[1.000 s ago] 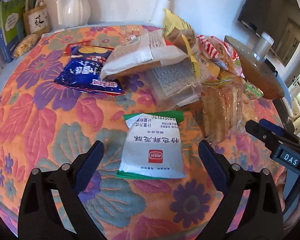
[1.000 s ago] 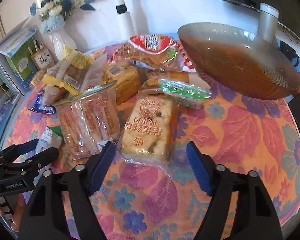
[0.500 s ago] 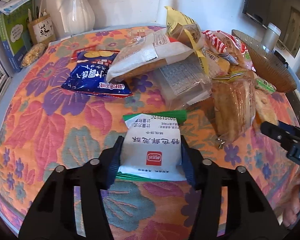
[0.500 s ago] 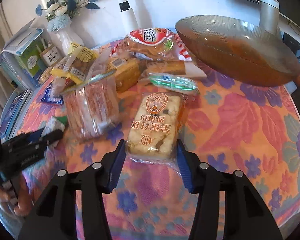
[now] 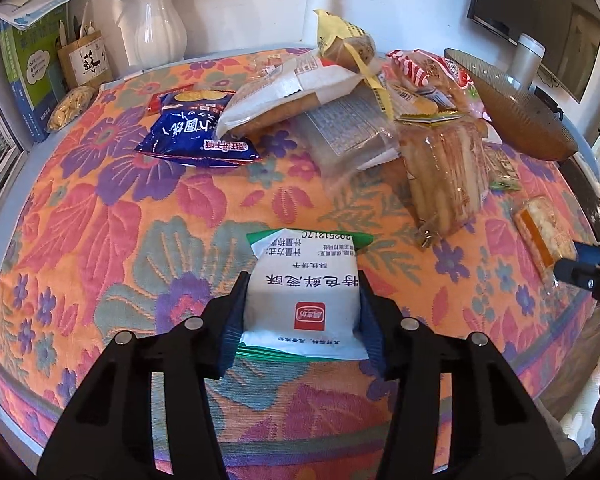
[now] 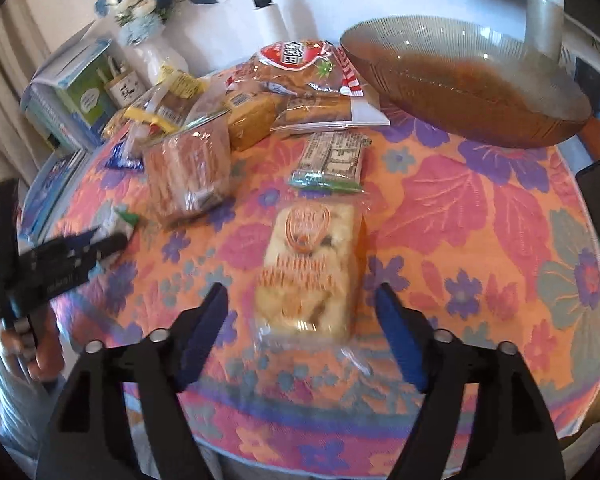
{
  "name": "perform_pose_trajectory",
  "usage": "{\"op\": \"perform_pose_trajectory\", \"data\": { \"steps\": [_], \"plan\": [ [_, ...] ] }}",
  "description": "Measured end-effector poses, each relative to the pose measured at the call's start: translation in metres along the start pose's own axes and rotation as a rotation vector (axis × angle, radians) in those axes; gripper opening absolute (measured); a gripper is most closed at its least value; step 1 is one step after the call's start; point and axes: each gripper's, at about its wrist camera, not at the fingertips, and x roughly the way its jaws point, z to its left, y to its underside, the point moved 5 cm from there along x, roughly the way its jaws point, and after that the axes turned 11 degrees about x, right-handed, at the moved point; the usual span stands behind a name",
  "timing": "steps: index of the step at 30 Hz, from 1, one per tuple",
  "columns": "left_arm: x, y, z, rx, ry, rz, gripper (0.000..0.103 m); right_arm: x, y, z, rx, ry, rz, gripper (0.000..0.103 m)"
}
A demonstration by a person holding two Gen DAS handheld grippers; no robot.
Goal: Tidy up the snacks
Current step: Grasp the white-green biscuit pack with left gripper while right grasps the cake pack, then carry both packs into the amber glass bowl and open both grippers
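The left gripper [image 5: 302,312] has squeezed shut on the white snack packet [image 5: 302,295], ready to lift. The right gripper [image 6: 300,328] has opened around the cake packet [image 6: 310,276], probably not touching, near the glass bowl [image 6: 556,92].

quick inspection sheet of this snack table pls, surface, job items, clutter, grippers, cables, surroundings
surface: round table under a floral cloth.
job's things: white snack packet near the front edge; cake bar in clear wrap; blue chip bag; mixed pile of packets; glass bowl, nothing in it.
clutter: small nut bag at the table's rim.
grippers: left gripper clamped on the white packet; right gripper open, straddling the cake bar.
cables: nothing seen.
surroundings: white vase, books, wall screen.
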Motion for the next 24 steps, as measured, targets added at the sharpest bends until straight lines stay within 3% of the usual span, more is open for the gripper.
{"op": "perform_pose_trajectory", "data": {
  "steps": [3, 5, 6, 7, 12, 15, 20, 24],
  "plan": [
    [0.0, -0.001, -0.003, -0.002, 0.009, 0.001, 0.051, 0.014, -0.004, 0.0, 0.043, 0.033, 0.04, 0.075],
    [0.0, -0.002, -0.004, -0.001, 0.003, 0.005, 0.051, 0.015, -0.004, 0.004, 0.008, 0.095, 0.011, 0.06],
    [0.0, -0.002, -0.005, 0.002, -0.006, 0.005, 0.051, 0.016, -0.003, 0.007, -0.017, 0.128, 0.001, 0.048],
    [0.0, -0.003, -0.006, 0.005, -0.013, 0.002, 0.05, 0.014, -0.002, 0.009, -0.044, 0.145, -0.012, 0.047],
    [-0.013, -0.01, -0.014, 0.015, -0.032, -0.031, 0.05, 0.003, 0.004, 0.007, -0.04, 0.048, -0.005, 0.045],
    [-0.031, -0.025, -0.02, 0.023, -0.007, -0.073, 0.05, -0.02, -0.007, 0.001, -0.028, 0.004, -0.034, 0.045],
    [-0.065, -0.084, -0.051, 0.125, 0.051, -0.168, 0.05, -0.069, -0.054, -0.018, 0.014, 0.01, -0.17, 0.045],
    [-0.07, -0.152, -0.101, 0.233, 0.17, -0.206, 0.05, -0.081, -0.1, -0.057, 0.099, 0.068, -0.248, 0.045]
  ]
}}
